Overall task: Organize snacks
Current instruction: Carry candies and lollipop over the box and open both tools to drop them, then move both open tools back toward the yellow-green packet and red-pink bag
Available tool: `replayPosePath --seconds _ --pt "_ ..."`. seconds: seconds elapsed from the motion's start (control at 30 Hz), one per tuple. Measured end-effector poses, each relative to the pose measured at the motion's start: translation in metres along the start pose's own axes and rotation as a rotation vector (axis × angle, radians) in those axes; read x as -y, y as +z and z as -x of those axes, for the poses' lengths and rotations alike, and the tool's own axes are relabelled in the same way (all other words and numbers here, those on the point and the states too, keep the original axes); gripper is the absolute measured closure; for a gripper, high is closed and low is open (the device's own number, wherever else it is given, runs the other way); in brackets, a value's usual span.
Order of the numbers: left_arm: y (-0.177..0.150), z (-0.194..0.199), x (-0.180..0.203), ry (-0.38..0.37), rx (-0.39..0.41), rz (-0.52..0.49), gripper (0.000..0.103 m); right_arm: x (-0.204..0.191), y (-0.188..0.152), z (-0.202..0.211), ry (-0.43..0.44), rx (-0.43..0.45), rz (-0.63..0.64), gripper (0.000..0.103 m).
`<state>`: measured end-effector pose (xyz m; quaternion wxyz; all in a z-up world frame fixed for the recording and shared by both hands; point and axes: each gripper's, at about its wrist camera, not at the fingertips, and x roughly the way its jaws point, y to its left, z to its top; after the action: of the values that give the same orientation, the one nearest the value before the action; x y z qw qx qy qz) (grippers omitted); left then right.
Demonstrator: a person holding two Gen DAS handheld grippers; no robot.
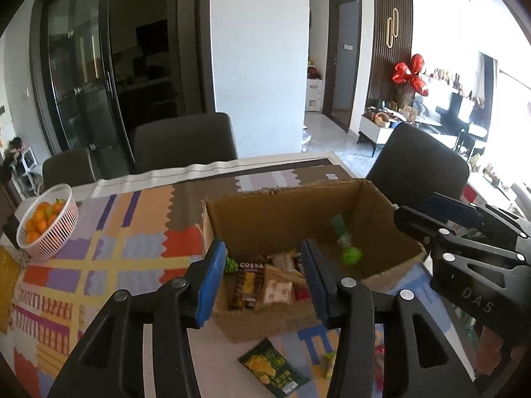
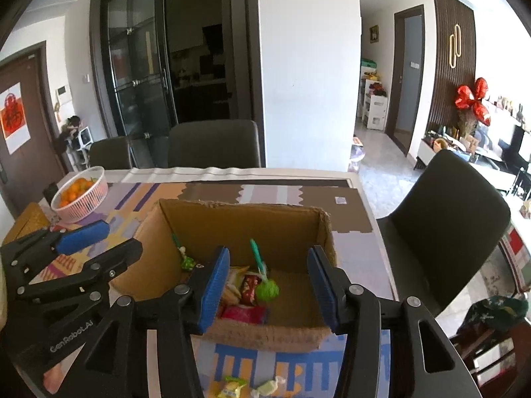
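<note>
An open cardboard box (image 1: 285, 212) (image 2: 239, 222) stands on the table and holds several snack packets (image 1: 262, 282) (image 2: 245, 292) and green lollipops (image 1: 351, 254) (image 2: 267, 290). My left gripper (image 1: 262, 278) is open and empty, held above the box's near left corner. My right gripper (image 2: 268, 288) is open and empty above the box's near side; it also shows at the right in the left wrist view (image 1: 441, 219). A dark green snack packet (image 1: 273, 368) lies on the table in front of the box. Two small wrapped sweets (image 2: 234, 385) (image 2: 268, 386) lie near the front edge.
A white basket of oranges (image 1: 46, 222) (image 2: 81, 195) stands at the table's far left. Dark chairs (image 1: 186, 142) (image 2: 444, 219) stand at the far side and at the right. A patterned cloth (image 1: 99, 258) covers the table.
</note>
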<state>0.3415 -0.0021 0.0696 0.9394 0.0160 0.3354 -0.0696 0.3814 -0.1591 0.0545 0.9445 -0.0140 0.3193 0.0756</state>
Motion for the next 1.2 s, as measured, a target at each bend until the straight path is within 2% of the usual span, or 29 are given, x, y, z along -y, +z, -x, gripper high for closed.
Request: replayPosePath --seconds 0.23,0.57,0.83,1.2 --pt "-0.014 0.03 0.012 -0.026 0.023 -0.033 0.054 0.001 -0.017 0.039 -0.016 0.052 0.012 0.049" --pt "-0.036 0.055 0.031 -0.07 0.03 -0.079 0.052 0.008 -0.043 0.07 -0.018 0.061 -0.007 0.045" --pt "-0.061 0.052 0.042 -0.095 0.0 -0.118 0.052 0.01 -0.072 0.075 -0.037 0.029 -0.013 0.044" --pt "-0.094 0.027 0.054 -0.145 -0.082 -0.141 0.052 0.016 -0.113 0.055 -0.047 -0.087 -0.046 0.044"
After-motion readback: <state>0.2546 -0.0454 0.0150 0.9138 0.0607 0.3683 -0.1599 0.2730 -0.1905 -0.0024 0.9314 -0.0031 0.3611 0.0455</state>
